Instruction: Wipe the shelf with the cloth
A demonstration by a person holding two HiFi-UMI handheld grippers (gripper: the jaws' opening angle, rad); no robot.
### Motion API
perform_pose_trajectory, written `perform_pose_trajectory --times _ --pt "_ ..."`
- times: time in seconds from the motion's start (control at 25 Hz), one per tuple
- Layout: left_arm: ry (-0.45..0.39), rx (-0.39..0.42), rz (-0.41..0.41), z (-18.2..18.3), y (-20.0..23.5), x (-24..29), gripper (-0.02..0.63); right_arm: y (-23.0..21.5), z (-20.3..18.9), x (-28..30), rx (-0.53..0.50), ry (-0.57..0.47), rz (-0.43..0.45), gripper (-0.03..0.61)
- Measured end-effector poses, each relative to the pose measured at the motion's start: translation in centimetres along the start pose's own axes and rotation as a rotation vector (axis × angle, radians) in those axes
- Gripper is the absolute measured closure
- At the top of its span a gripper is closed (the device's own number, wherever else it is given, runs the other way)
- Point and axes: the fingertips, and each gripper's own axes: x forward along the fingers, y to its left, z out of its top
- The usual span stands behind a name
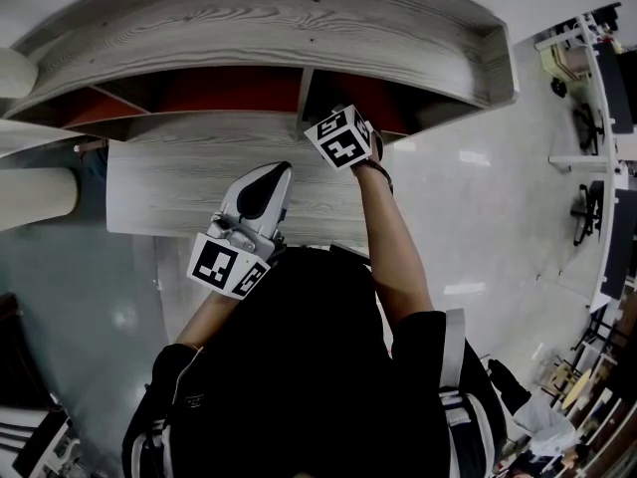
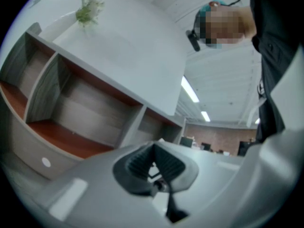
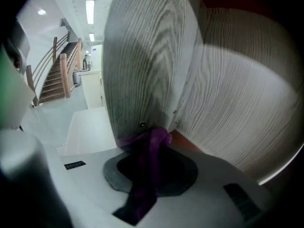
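1. Inside the right-hand compartment of the grey wood-grain shelf (image 1: pixel 299 28), purple cloth (image 3: pixel 151 148) clamped in right tool (image 3: pixel 154 137), pressed at the foot of the divider (image 3: pixel 142 65).
2. Left tool (image 2: pixel 153 165): jaws together, empty, idle outside.
3. Mid-wipe; next, sweep along red board (image 3: pixel 187 142) under pressure.

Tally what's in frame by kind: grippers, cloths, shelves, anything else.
grippers: 2, the left gripper shut and empty, the right gripper shut on cloth
purple cloth: 1
shelf: 1
plant: 1, above the shelf
total: 5
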Motion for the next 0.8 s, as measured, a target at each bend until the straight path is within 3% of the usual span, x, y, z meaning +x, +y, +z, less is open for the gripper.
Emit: perform_pose_trajectory --times 0.36,0.8 --pt "-0.024 0.018 -0.007 0.5 -1.2 -1.0 0.611 2.3 -0.8 -1.4 0.003 0.003 0.031 0.529" --pt "-0.011 0.043 -0.013 0.3 -2.4 -1.7 0.611 6.9 -3.3 -4.4 0.095 -0.019 0.150 0.529"
